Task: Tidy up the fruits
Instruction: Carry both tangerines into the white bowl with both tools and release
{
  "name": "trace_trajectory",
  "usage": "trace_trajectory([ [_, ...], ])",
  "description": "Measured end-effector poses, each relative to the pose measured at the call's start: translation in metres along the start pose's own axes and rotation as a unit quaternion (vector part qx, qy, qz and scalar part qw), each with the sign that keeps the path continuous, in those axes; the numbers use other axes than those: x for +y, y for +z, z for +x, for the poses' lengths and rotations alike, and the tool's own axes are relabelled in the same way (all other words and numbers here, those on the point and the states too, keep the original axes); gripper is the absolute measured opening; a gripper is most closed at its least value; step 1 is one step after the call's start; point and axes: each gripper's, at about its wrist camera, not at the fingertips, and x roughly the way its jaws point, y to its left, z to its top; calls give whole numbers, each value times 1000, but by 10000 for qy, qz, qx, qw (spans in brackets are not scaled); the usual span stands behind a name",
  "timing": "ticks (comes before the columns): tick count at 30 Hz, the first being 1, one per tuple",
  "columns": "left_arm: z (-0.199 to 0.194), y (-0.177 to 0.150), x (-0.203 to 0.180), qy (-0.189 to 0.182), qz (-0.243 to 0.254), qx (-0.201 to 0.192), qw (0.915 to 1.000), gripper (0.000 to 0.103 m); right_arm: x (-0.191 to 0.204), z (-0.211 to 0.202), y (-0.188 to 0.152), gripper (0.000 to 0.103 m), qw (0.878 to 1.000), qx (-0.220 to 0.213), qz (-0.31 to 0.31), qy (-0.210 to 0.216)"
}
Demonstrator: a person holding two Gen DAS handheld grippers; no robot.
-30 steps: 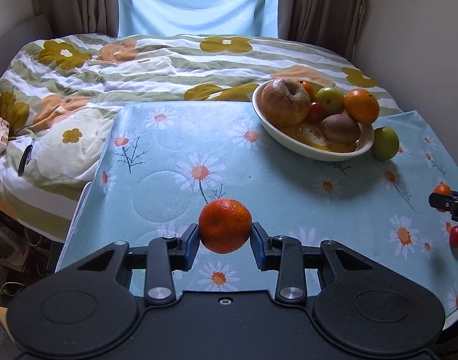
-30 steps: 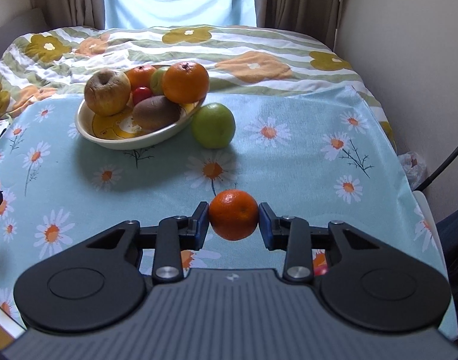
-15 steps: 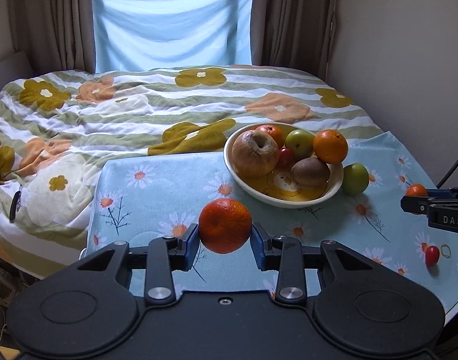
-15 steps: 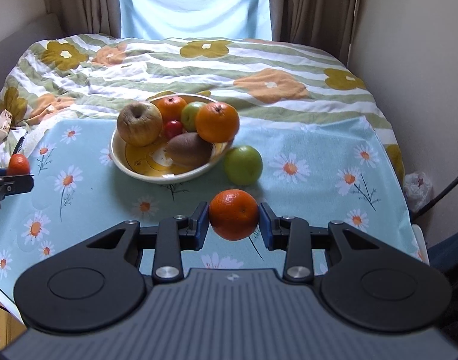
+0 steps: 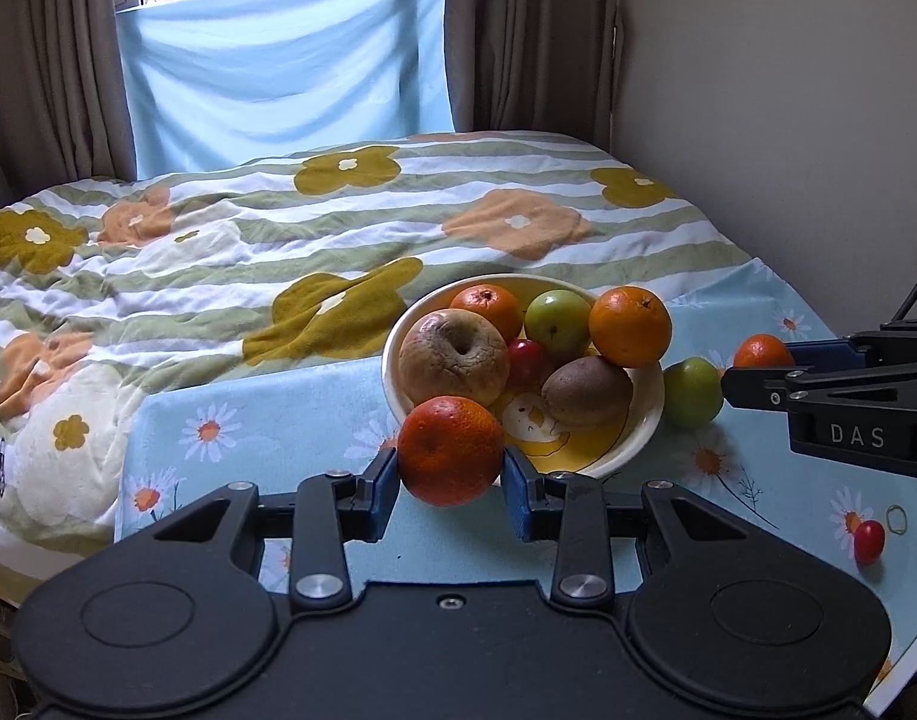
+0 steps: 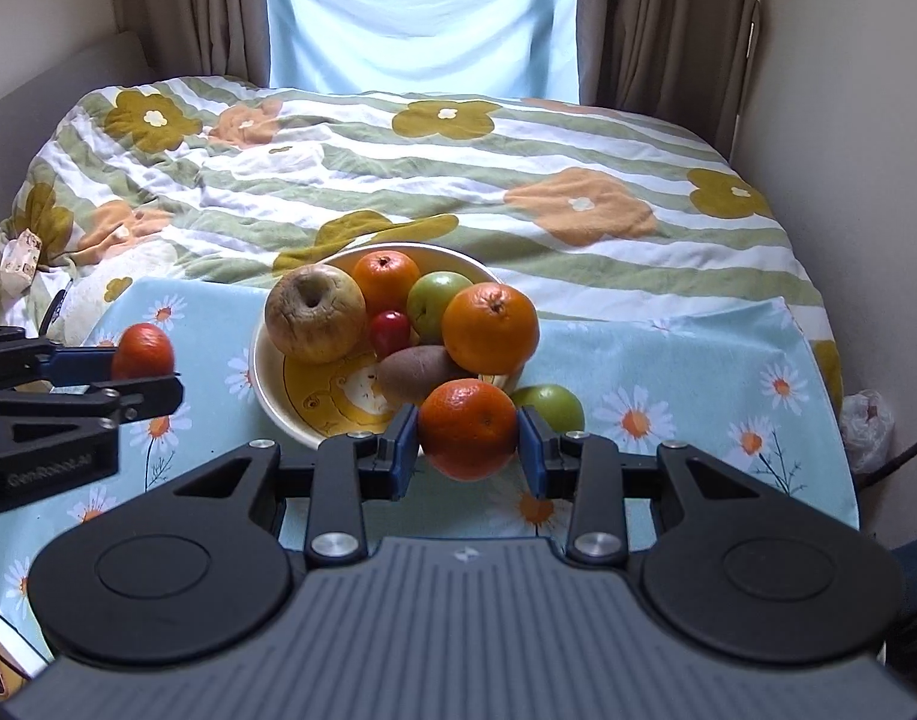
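Fruit mostly fills my cream ceramic bowl (image 5: 641,444); each claw, left (image 5: 449,483) and right (image 6: 467,450), grips a round orange tangerine near it, while a green apple (image 5: 692,393) and small red tomato (image 5: 868,542) wait on the table.

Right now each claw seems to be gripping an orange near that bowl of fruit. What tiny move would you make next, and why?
Probably carry the left gripper forward over the bowl and release there. Its tangerine is clamped off the cloth, just short of the rim, and the bare patch of bowl lies on the near side. The right gripper also holds an orange, so going one at a time avoids a clash.
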Motion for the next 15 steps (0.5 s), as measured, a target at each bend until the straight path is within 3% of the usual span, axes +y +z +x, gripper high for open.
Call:
trace_trajectory([
  [15,81,19,-32,-106,496,629,9967,40,-23,48,19,50,9990,350,47,265],
])
